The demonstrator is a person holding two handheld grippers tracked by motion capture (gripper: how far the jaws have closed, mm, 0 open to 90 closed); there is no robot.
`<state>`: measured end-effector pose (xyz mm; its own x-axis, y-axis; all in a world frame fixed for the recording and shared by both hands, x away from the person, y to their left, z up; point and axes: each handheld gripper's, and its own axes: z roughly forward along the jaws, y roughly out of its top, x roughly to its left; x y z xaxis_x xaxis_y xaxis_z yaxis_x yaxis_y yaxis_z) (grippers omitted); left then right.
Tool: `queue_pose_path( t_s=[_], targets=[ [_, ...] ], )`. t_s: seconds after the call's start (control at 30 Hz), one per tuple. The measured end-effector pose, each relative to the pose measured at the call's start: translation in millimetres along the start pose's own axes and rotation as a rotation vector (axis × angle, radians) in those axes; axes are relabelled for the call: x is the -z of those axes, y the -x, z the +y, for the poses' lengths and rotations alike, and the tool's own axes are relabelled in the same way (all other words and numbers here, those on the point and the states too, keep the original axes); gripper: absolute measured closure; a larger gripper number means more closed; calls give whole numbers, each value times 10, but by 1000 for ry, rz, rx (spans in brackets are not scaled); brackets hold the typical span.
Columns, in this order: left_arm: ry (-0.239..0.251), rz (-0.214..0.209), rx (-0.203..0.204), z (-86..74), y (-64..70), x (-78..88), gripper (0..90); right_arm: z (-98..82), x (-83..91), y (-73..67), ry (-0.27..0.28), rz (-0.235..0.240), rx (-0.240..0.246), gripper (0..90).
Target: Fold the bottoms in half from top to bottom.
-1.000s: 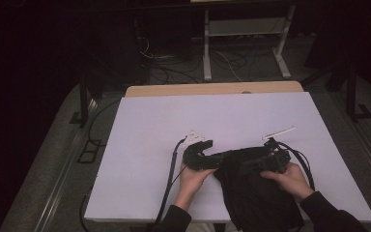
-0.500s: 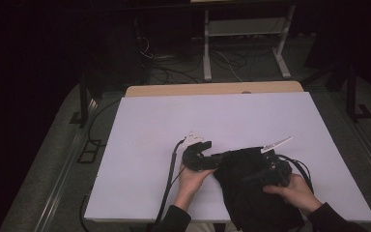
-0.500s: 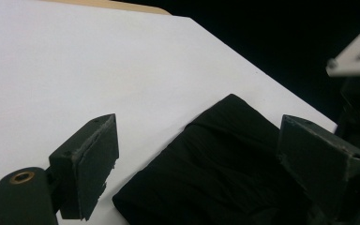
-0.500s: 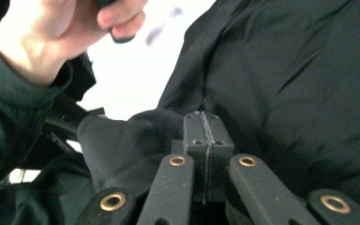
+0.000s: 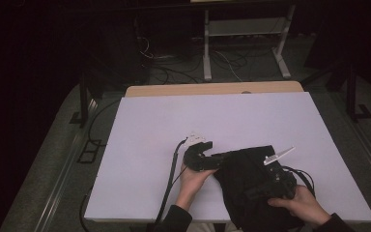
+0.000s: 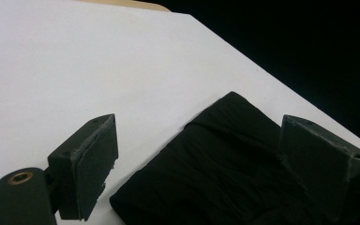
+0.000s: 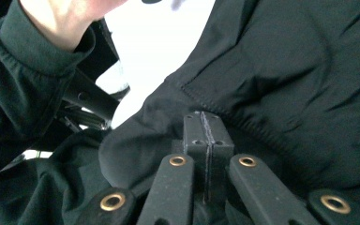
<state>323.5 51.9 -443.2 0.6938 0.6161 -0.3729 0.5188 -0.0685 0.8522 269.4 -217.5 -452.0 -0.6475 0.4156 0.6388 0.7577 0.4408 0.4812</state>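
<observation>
A black cloth [image 5: 239, 169] lies bunched on the white table [image 5: 222, 116] near its front edge, partly hanging over it. My left gripper [image 5: 212, 152] is at the cloth's left edge. In the left gripper view it [image 6: 197, 126] stands wide open, one jaw over bare table, the other over the cloth [image 6: 225, 168]. My right gripper [image 5: 258, 188] rests on the cloth's right part, held by a hand. In the right gripper view its jaws [image 7: 207, 119] are pressed together, tips against the cloth [image 7: 281, 61], and no fabric shows between them.
A wooden strip [image 5: 212, 89] borders the table's far edge. Beyond it on the dark floor stand a metal frame [image 5: 244, 34] and loose cables. The left gripper's cable [image 5: 171, 179] runs off the front edge. The left and far parts of the table are bare.
My right gripper has drawn back toward the front edge, from the cloth's far right corner onto its middle. The left gripper has stayed where it was.
</observation>
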Motion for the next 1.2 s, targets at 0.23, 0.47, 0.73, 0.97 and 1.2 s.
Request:
queue_pose_path(
  t_s=[0.23, 0.47, 0.73, 0.97, 1.2],
  targets=[
    [-26, 0, 1, -15, -4, -40, 98, -32, -50, -36, -26, 3, 4, 878],
    [-23, 9, 16, -6, -19, -26, 82, 19, 142, -65, 44, -15, 31, 845],
    [-23, 11, 15, 19, -30, -10, 78, 119, 453, -73, 143, -33, 60, 835],
    [-26, 12, 11, 38, -29, -9, 78, 239, 693, -48, 197, -76, 72, 813],
    [-38, 10, 7, 25, -26, -28, 77, 323, 853, 152, 233, -155, 30, 775]
  ],
)
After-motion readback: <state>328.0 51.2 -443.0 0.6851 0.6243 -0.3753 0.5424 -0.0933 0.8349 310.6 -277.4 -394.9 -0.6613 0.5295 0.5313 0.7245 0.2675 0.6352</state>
